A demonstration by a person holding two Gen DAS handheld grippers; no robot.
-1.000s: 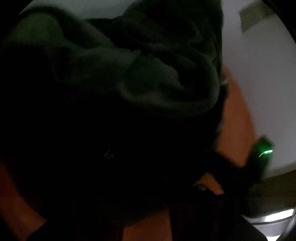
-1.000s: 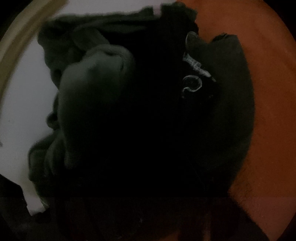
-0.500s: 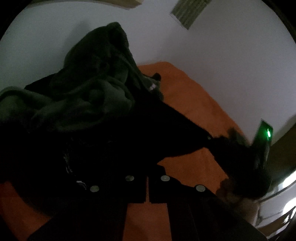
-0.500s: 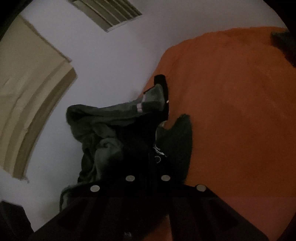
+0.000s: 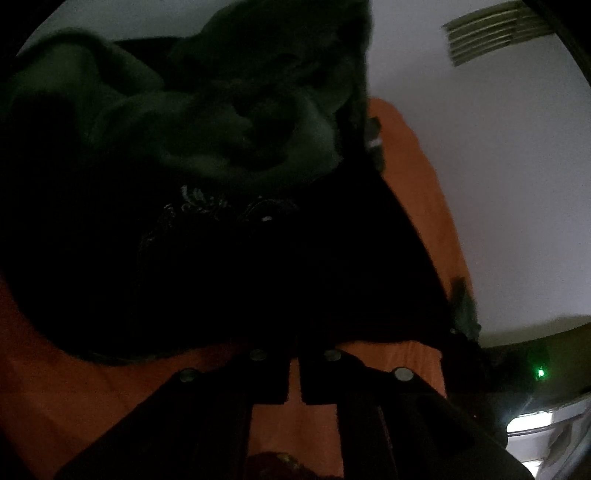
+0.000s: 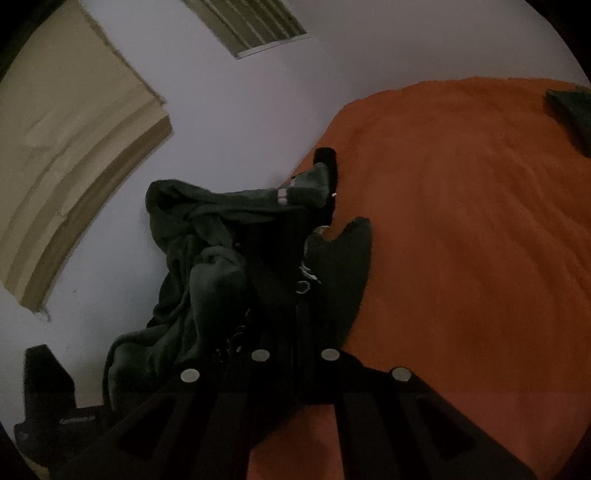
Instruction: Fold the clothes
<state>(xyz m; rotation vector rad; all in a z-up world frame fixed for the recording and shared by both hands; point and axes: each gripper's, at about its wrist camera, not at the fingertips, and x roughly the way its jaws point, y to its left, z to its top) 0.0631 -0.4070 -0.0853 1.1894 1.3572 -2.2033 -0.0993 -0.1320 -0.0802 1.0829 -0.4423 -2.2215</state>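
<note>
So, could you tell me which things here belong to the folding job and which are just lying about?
Job: black printed garment; green fleece garment; orange bed cover they lie on; dark green cloth farther across it, perhaps already folded.
Lying about: wall vent; beige panel; black object at lower left.

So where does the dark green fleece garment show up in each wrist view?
Left wrist: the green fleece garment fills the upper left, bunched above a black garment.
Right wrist: it hangs left of centre, against the white wall, beside the black garment.
Shared landmark: the orange bedspread, also the wall vent.
</note>
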